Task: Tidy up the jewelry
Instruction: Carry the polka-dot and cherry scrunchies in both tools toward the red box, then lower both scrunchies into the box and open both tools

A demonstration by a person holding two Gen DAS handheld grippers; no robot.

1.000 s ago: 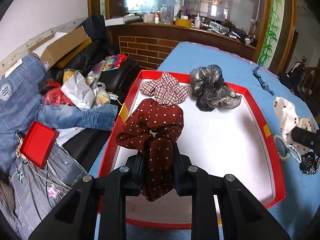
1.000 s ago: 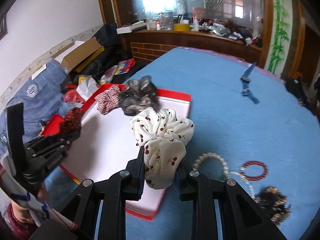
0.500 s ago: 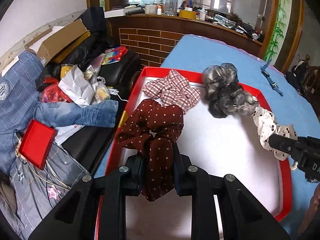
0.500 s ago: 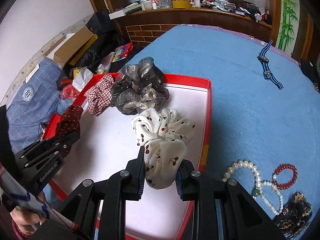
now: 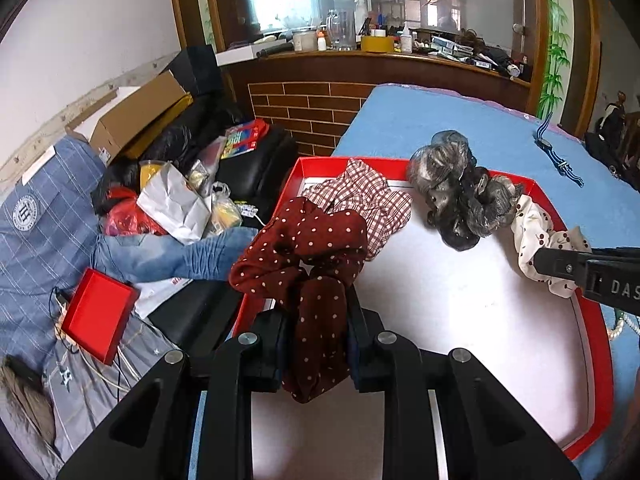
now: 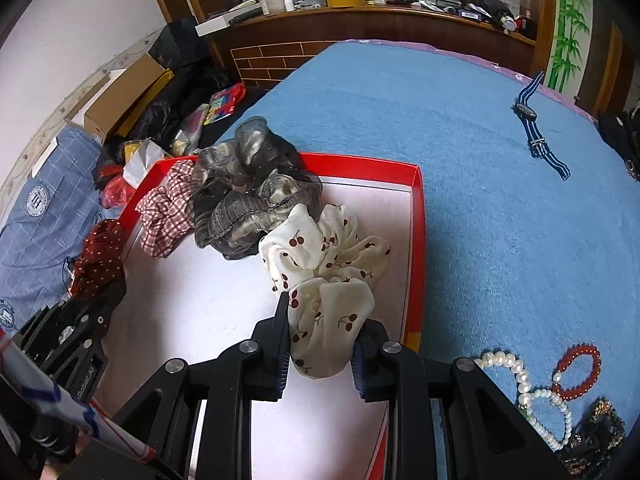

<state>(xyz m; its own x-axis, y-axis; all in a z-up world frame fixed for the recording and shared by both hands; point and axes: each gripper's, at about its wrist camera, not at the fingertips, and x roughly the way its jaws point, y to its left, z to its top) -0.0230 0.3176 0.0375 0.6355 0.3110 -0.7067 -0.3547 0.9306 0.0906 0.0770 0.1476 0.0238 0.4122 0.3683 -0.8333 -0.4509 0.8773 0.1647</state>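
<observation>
The left tool (image 5: pixel 316 340) is clenched on a dark red scrunchie with white dots (image 5: pixel 308 256), holding it by its lower fold so the rest flops forward over the left rim of the red tray (image 5: pixel 596 364). The right tool (image 6: pixel 320 356) is clenched on a cream scrunchie with cherries (image 6: pixel 320 256) the same way, low over the white floor of the tray near its right rim. Each tool pinches only a small bunch of cloth, likely because soft cloth squashes and a small bite is enough to carry it. The tray lies on a blue bed cover (image 6: pixel 460 140), at the cover's left edge. Two more scrunchies already lie along the tray's far edge: a red-and-white checked one (image 5: pixel 368 200) in the far left corner and a grey shiny one (image 5: pixel 460 192) beside it. It looks like the hair ties are being lined up together in the tray, so both held ones probably go down next to those. The cherry one nearly touches the grey one, so it seems close to its spot. Out on the cover, near its right front corner, lie a pearl bracelet (image 6: pixel 516 372), a red bead bracelet (image 6: pixel 576 372) and a dark sparkly piece (image 6: pixel 596 432), not yet sorted. A blue striped watch (image 6: pixel 536 128) lies far off toward the cover's back right edge.
</observation>
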